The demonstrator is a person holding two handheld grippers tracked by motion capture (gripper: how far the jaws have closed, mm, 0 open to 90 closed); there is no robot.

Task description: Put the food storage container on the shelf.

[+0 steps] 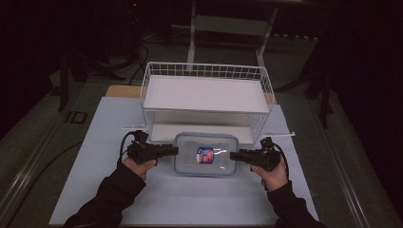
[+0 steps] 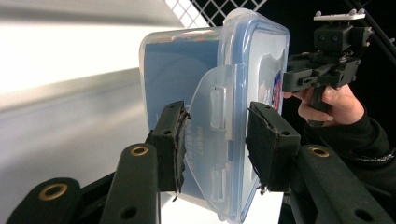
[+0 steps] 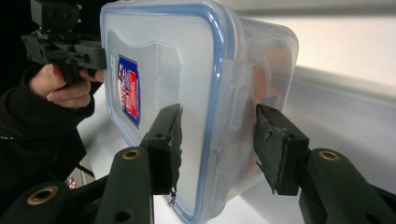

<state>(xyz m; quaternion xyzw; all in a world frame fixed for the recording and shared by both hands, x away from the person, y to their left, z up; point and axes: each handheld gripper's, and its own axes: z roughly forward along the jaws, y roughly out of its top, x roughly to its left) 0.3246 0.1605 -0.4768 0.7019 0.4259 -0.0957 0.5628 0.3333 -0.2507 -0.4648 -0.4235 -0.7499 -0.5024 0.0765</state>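
Got both grippers, left (image 1: 174, 150) and right (image 1: 234, 155), clamped on the lidded food container's (image 1: 205, 154) ends; next I'd carry it level into the wire basket (image 1: 205, 71).

The worktop (image 1: 109, 190) has a pale white sheet over it. A bit of brown wood (image 1: 122, 91) shows at the far left corner. A white wire basket rack (image 1: 205, 71) with two white shelves stands on the far part.
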